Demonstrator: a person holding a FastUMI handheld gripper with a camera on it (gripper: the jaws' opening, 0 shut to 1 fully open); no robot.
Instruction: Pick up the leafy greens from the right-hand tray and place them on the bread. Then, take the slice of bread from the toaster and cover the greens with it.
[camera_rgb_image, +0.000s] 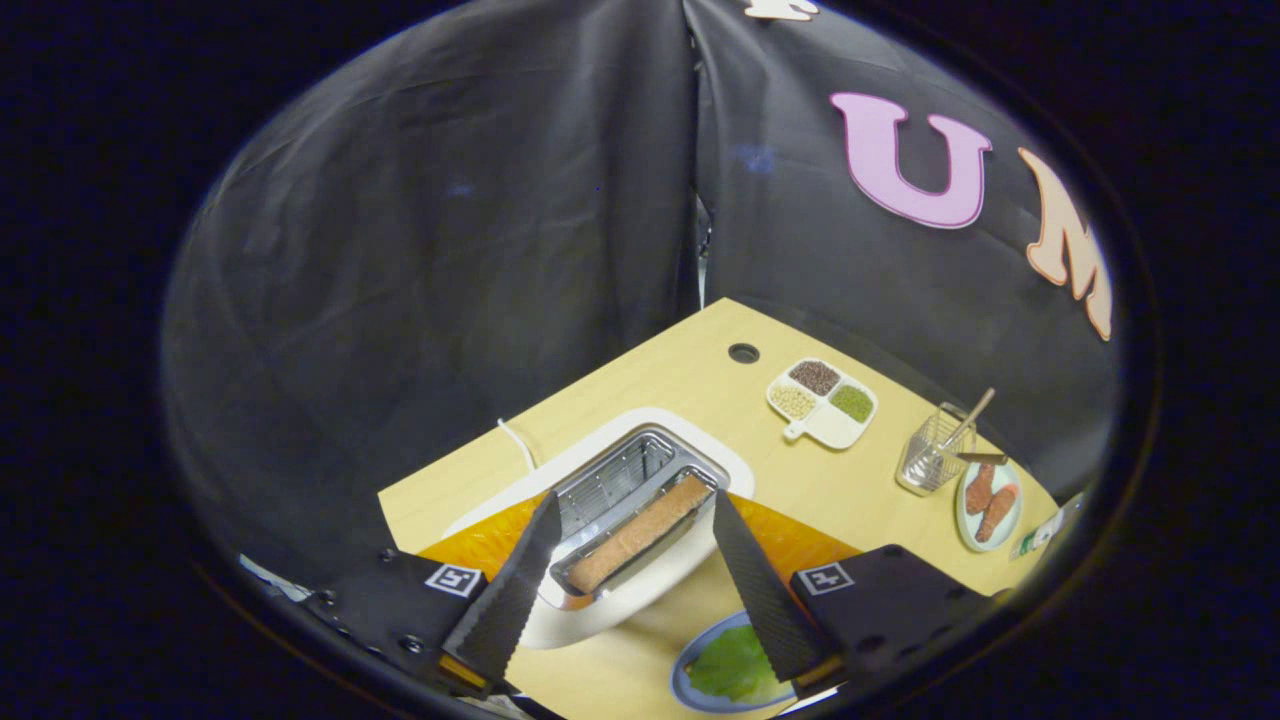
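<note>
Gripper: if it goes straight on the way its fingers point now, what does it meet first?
Most likely the bread slice standing in the toaster. The open gripper frames it, though depth is hard to judge.

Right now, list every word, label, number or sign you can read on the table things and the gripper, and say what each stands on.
No readable words or numbers.
Square black-and-white marker patches on the black two-finger gripper, fingers open over the white toaster: patterns, no letters.
Small packet at the far edge of the wooden table: print too small to read.
</note>
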